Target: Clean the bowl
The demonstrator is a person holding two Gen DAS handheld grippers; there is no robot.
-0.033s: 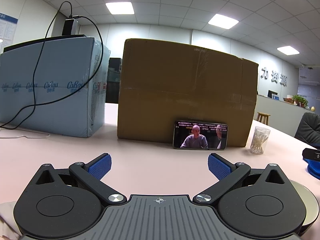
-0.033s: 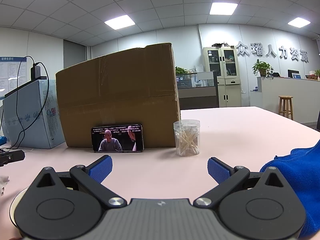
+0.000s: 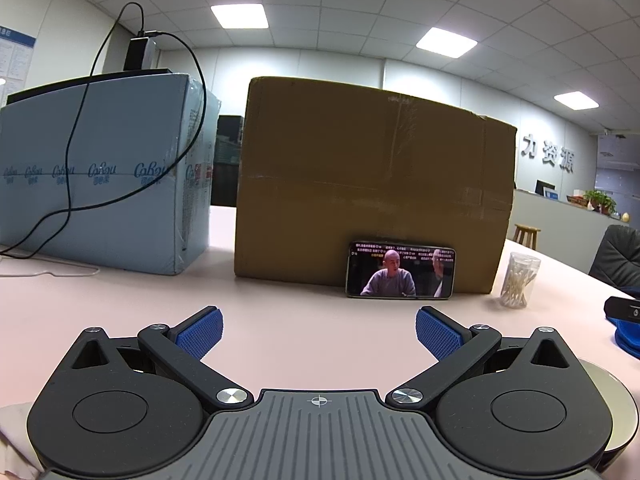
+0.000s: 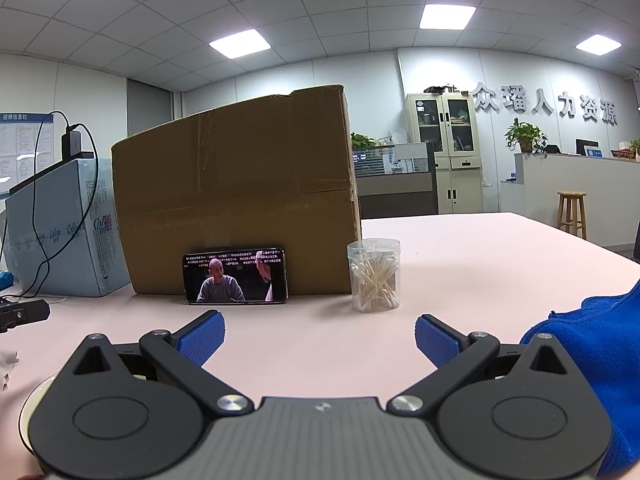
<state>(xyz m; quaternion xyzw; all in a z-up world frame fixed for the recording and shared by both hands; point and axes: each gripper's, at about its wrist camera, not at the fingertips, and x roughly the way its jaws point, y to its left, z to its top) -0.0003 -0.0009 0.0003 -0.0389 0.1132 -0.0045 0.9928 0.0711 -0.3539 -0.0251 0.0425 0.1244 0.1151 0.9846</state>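
My left gripper (image 3: 319,330) is open and empty above the pink table. A metal bowl (image 3: 612,396) shows only as a rim at the lower right of the left wrist view, mostly hidden behind the gripper body. My right gripper (image 4: 319,336) is open and empty. The bowl's pale rim (image 4: 34,398) shows at the lower left of the right wrist view. A blue cloth (image 4: 600,332) lies on the table to the right of the right gripper and also shows in the left wrist view (image 3: 626,336).
A brown cardboard box (image 3: 368,184) stands ahead with a phone (image 3: 400,270) leaning on it. A jar of cotton swabs (image 4: 374,276) stands to its right. A light blue box (image 3: 100,192) with a black cable stands at left. White crumpled paper (image 4: 8,364) lies at far left.
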